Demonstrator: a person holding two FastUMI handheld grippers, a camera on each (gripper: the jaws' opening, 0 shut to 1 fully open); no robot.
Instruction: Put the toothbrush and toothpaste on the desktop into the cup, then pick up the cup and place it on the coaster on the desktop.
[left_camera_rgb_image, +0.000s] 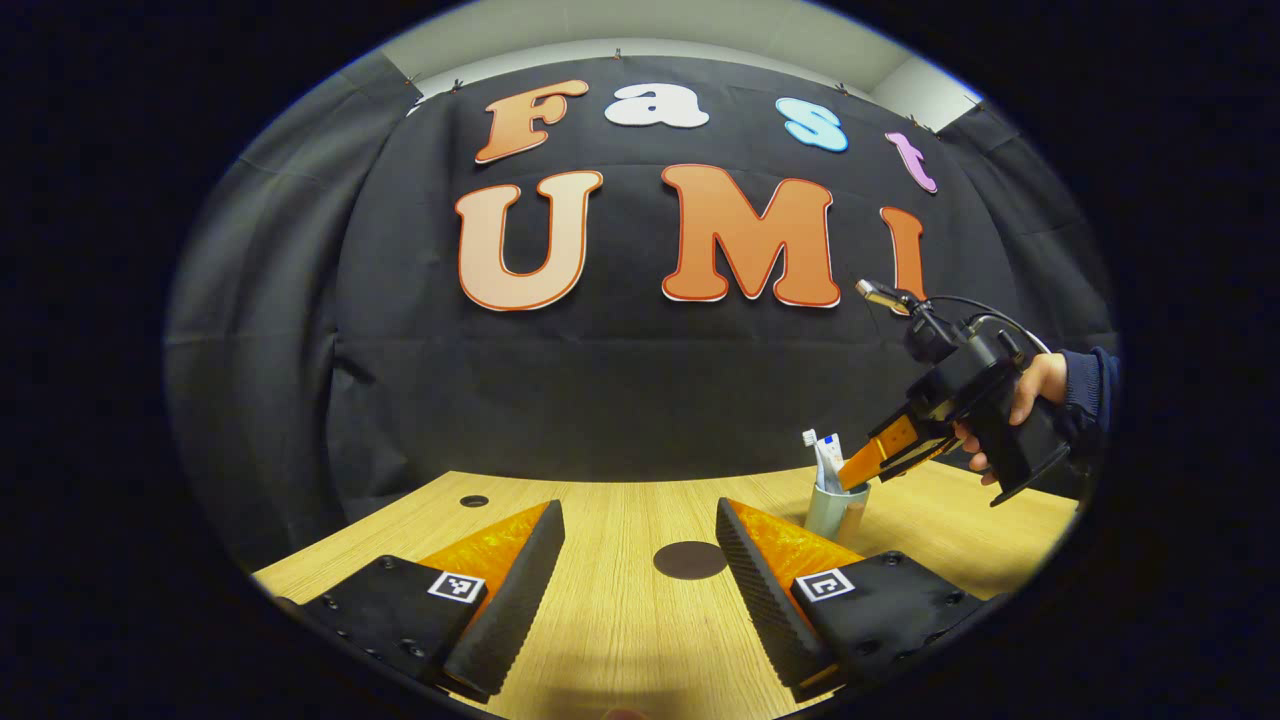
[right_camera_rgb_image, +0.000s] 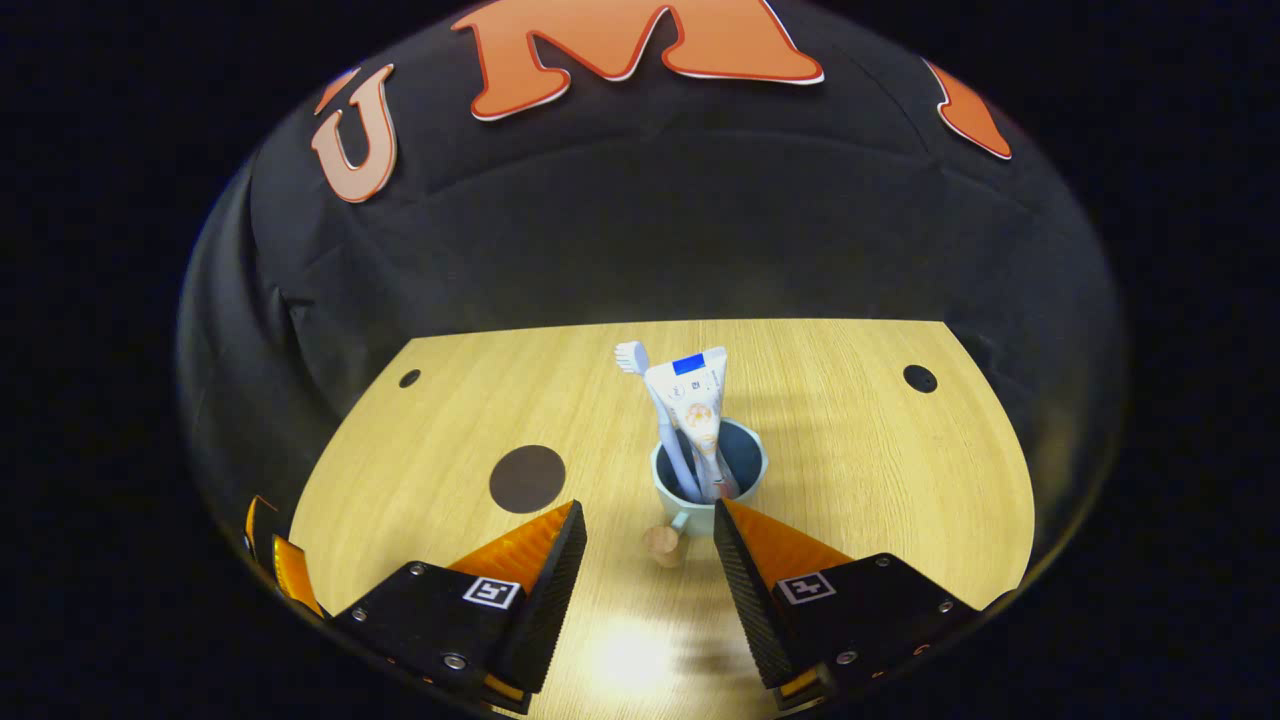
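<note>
Toothbrush (right_camera_rgb_image: 648, 410) and toothpaste (right_camera_rgb_image: 699, 412) seated in cup (right_camera_rgb_image: 672, 502); right gripper (right_camera_rgb_image: 648, 545) jaws spread, to straddle cup wall squarely before closing; left gripper (left_camera_rgb_image: 638, 550) jaws likewise spread, idle.

The lower halves of the toothbrush (right_camera_rgb_image: 655, 420) and toothpaste (right_camera_rgb_image: 700, 420) are down inside the cup (right_camera_rgb_image: 668, 492), so there's no seeing how they sit at the bottom. The cup's handle (right_camera_rgb_image: 662, 543) sits between the right gripper (right_camera_rgb_image: 648, 540) fingers and is a bit blurry; can't tell if either finger touches it. From the left gripper view, the right gripper (left_camera_rgb_image: 858, 472) tip overlaps the cup (left_camera_rgb_image: 835, 510) rim, so its jaw state is unreadable there, and the cup's base is tucked behind the left gripper's (left_camera_rgb_image: 640, 530) own right finger. The person's hand (left_camera_rgb_image: 1025, 400) and sleeve (left_camera_rgb_image: 1090, 385) get cut off at the edge of view.
</note>
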